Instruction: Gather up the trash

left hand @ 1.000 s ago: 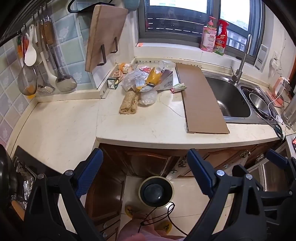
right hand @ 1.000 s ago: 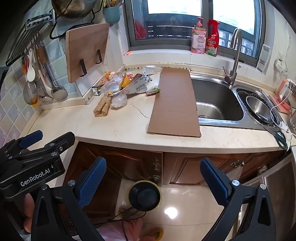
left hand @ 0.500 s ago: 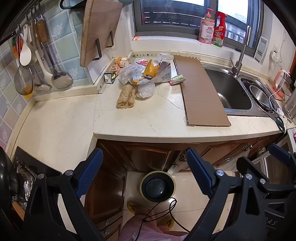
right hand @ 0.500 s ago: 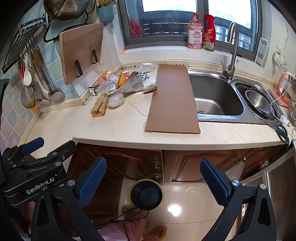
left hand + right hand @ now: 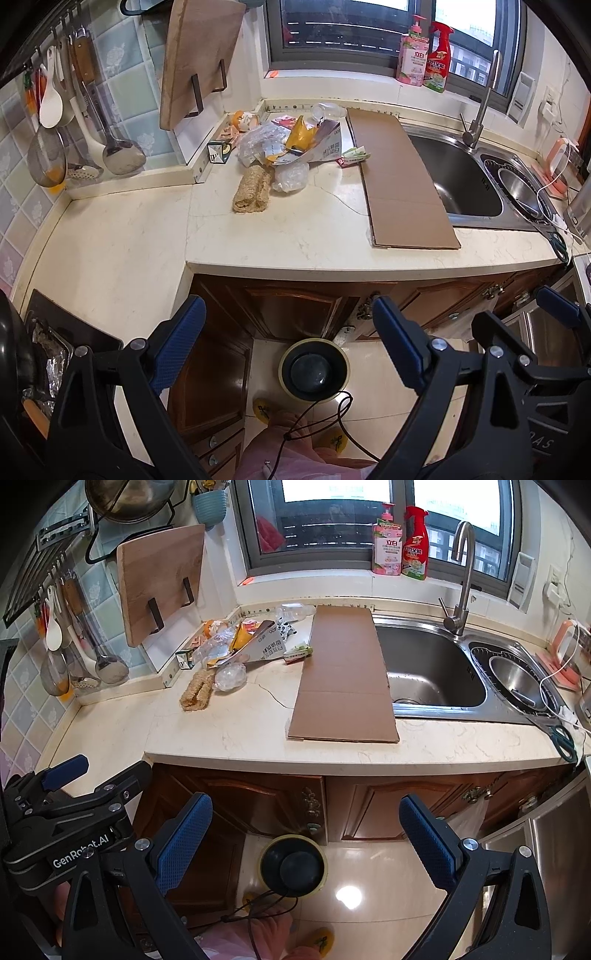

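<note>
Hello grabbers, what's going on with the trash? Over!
Left gripper and right gripper open, empty, short of the counter. Trash pile untouched in the back corner. Cardboard sheet flat beside it. Path clear.

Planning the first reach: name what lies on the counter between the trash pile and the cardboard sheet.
Only a small green wrapper, beside the cardboard sheet; otherwise bare counter right of the trash pile, per the right wrist view.

Black gripper (image 5: 301, 834) frames, blue textured pads (image 5: 183, 836), silver screws, "GenRobot.AI" lettering.

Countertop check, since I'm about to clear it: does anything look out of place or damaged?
Yes. A long cardboard sheet lies partly over the sink edge, litter is heaped in the back corner, and a thin crack runs across the counter.
</note>
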A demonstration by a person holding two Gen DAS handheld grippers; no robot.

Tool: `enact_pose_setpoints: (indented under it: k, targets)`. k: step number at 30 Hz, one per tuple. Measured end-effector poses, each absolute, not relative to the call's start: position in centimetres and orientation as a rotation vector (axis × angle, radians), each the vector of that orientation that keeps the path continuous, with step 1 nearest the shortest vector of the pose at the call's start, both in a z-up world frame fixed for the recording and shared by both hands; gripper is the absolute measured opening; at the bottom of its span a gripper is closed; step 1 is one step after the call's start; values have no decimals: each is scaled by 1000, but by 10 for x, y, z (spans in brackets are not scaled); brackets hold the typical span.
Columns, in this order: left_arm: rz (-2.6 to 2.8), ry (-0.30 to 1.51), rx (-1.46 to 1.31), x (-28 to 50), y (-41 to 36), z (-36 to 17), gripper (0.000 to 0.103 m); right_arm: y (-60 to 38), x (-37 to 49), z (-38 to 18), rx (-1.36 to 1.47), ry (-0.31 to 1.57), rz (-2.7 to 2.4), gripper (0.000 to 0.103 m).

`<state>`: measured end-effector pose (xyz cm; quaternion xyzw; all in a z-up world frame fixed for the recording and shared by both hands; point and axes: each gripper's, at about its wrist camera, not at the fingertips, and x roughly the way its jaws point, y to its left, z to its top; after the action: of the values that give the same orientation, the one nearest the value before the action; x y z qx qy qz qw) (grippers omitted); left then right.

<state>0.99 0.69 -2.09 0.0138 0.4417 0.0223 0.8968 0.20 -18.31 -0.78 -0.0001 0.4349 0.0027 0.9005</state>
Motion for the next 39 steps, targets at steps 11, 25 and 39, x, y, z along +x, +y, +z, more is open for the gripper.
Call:
enact_pose_setpoints:
  k: [11,25,39]
  targets:
    - [44,917,29,10,9,-21,91,-179,-5,-10,-1,901,10,102]
    - [42,917,27,10,11,-22,91,-175,-7,-10,-4,902,10,102]
    - [40,915,23,8,13,-25,91,-174,-7,-8,-4,898,11,102]
